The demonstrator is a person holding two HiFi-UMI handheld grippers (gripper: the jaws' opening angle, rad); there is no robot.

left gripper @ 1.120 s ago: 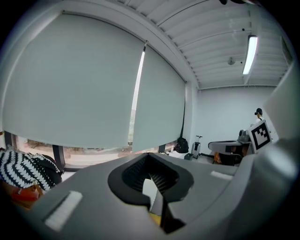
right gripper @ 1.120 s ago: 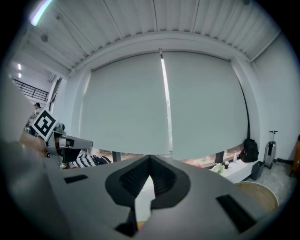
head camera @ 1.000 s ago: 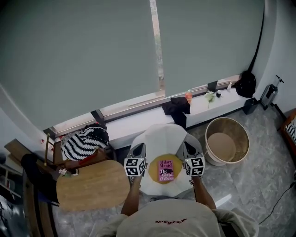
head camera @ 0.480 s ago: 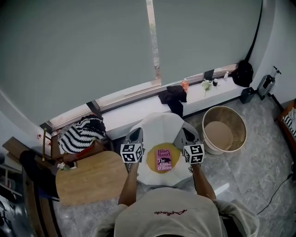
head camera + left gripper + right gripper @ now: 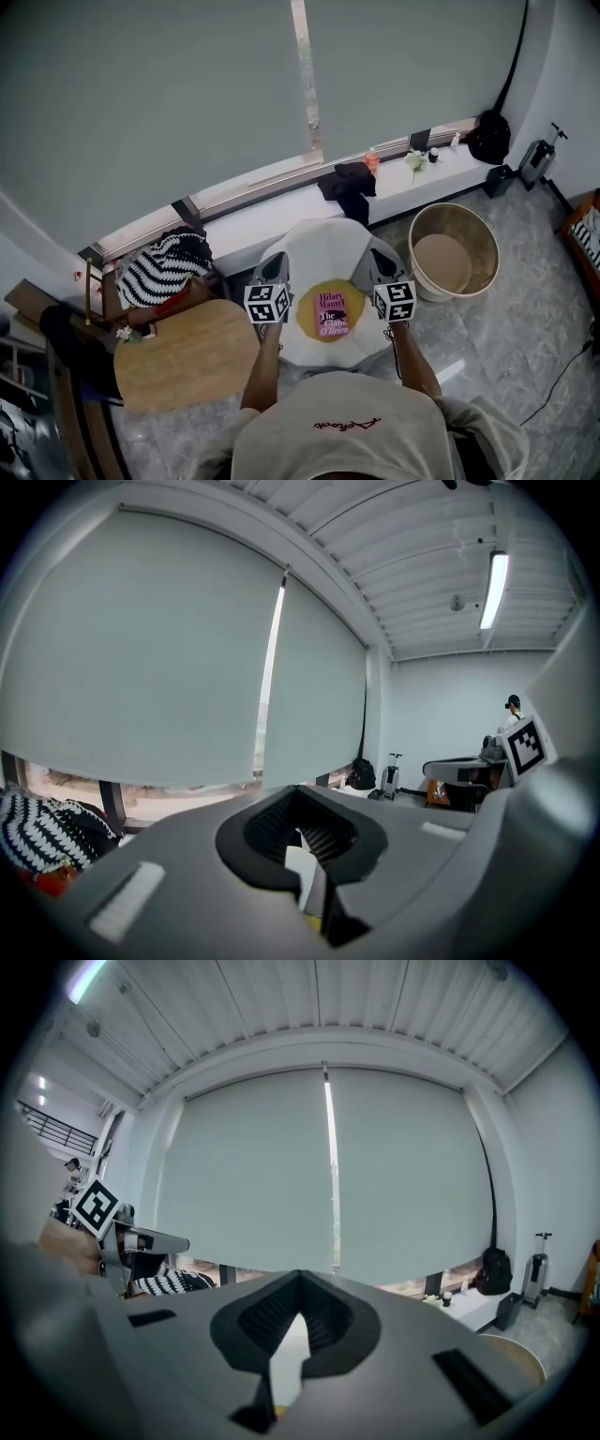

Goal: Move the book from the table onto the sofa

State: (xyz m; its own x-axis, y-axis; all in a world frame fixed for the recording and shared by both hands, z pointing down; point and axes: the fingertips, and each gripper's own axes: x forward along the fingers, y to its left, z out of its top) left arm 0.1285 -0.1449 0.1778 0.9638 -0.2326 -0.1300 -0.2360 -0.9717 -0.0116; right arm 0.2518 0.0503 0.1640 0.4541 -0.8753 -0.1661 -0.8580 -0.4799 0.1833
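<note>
While the person's pale shirt (image 5: 342,441) is filling the bottom edge of the head view and both arms are reaching forward, the left gripper (image 5: 277,262) and the right gripper (image 5: 378,260) are hovering on either side of the book (image 5: 330,314), apart from it. Each gripper's own view is showing its jaws pressed together with nothing between them; only a sliver of white and a touch of yellow are showing through the notch beyond.

The book is lying flat, cover up, at the centre of the frame on a round yellow cushion (image 5: 306,321). That cushion is sitting on a white seat (image 5: 319,244). Judging by its padded form, this seat is probably the sofa, so the book is likely resting at its goal and not waiting to be lifted. Lying near the cushion's middle is keeping it away from the edges, where it could slide off. With the jaws closed and flanking the book, the grippers seem to be idling, not preparing a grasp.

At the lower left, the wooden table (image 5: 187,361) is showing no book on its top. Behind it a striped bundle (image 5: 167,270) is lying. To the right of the seat a round tub (image 5: 456,208) is standing on the floor. Farther off, a black cloth (image 5: 347,183) is draping over the white ledge (image 5: 262,220), and a grey blind (image 5: 169,94) is covering the window across the upper frame.
</note>
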